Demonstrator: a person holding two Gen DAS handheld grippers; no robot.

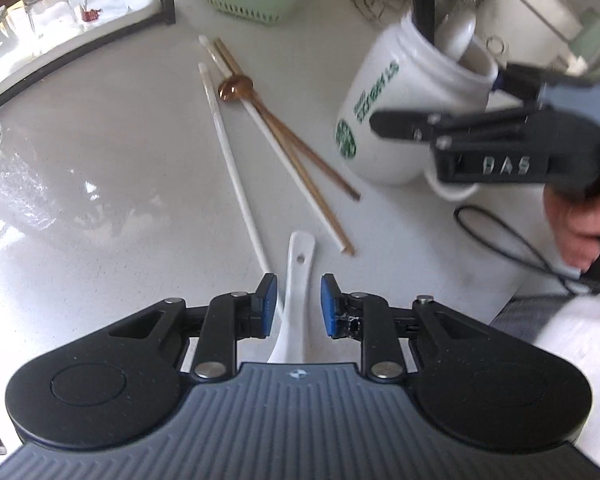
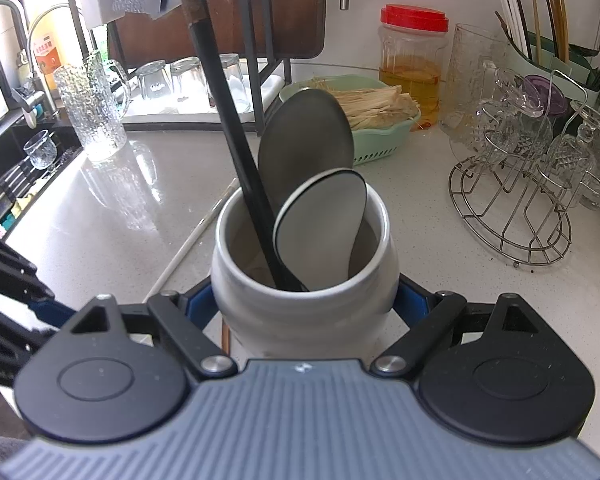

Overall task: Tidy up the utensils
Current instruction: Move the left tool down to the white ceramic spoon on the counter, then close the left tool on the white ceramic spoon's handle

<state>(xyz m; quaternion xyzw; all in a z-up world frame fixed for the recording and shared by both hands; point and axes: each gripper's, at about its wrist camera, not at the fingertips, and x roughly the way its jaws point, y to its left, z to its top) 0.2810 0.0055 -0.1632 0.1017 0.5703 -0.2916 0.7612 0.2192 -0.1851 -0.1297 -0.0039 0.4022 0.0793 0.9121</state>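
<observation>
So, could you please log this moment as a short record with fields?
surface: grey counter
left gripper: open, fingers either side of the white spoon, not pressing it
right gripper: shut on the white mug
mug contents: grey spoon, black-rimmed spoon, black handle
loose on counter: white chopsticks, brown chopsticks, brown spoon
</observation>
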